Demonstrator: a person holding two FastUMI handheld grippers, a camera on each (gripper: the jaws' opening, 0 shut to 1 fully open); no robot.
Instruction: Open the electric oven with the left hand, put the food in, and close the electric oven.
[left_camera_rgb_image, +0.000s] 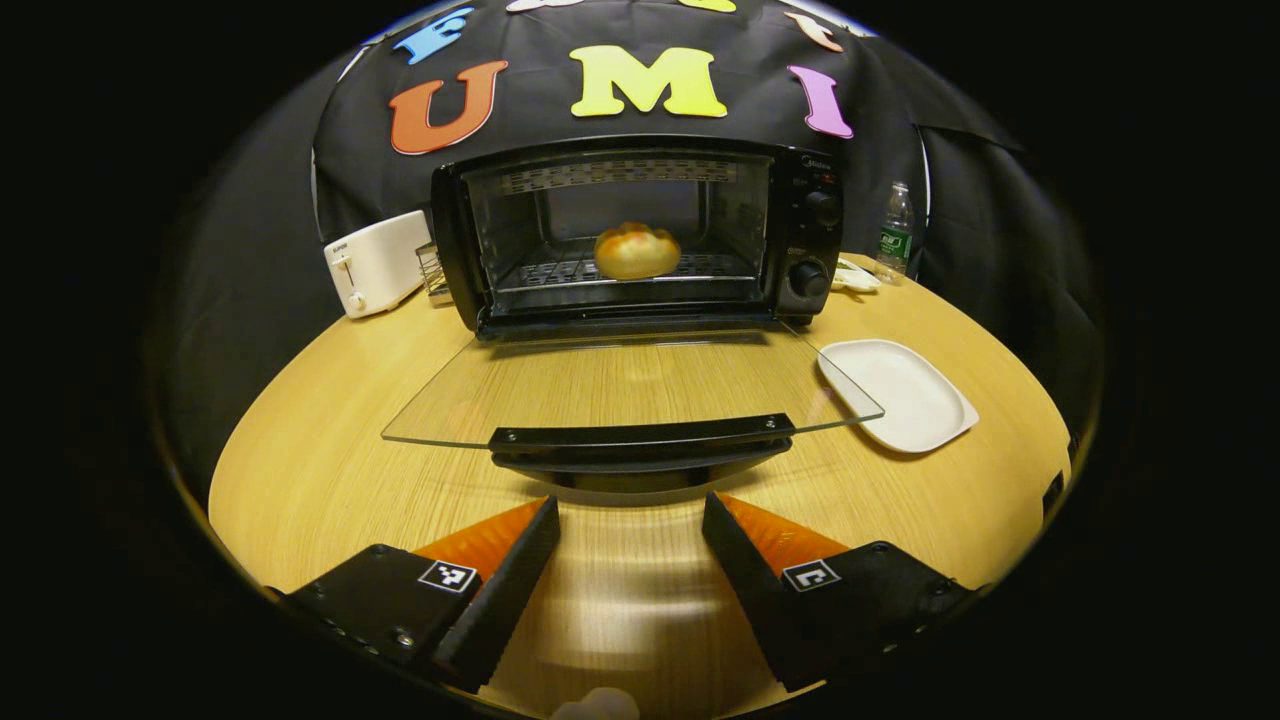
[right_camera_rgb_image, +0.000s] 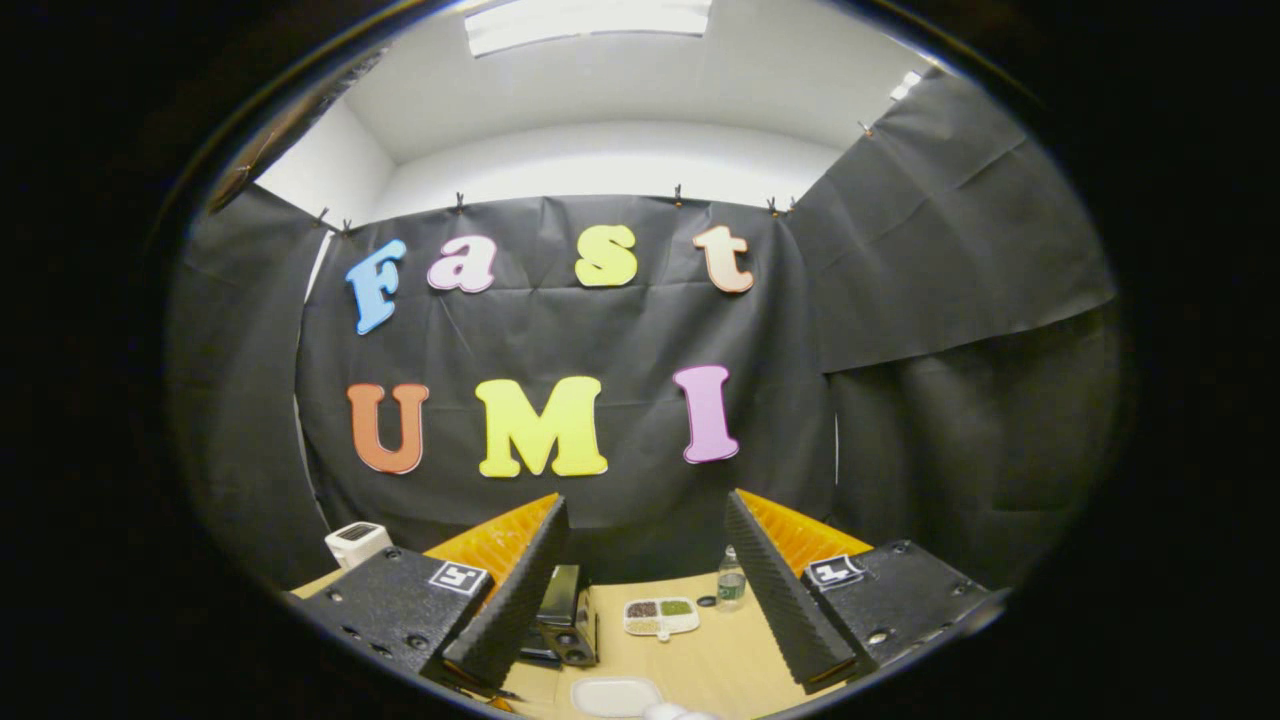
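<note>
On the round wooden table (left_camera_rgb_image: 330, 440), before the black cloth wall, the electric oven (left_camera_rgb_image: 640, 235) stands with its glass door (left_camera_rgb_image: 630, 385) folded down flat. The bun (left_camera_rgb_image: 637, 250) lies inside on the rack. The left gripper (left_camera_rgb_image: 628, 535) hangs just before the door handle (left_camera_rgb_image: 640, 436), jaws spread, pinching nothing. The right gripper (right_camera_rgb_image: 645, 560) is held high, jaws also spread. No writing is readable.

One electric oven (left_camera_rgb_image: 640, 235), one bun (left_camera_rgb_image: 637, 250) inside on the rack. One white toaster (left_camera_rgb_image: 377, 263), one water bottle (left_camera_rgb_image: 895, 232), one white plate (left_camera_rgb_image: 898, 393) (nothing on it). One divided snack dish (right_camera_rgb_image: 660, 616), approx. three compartments. Two grippers, one per view.
</note>
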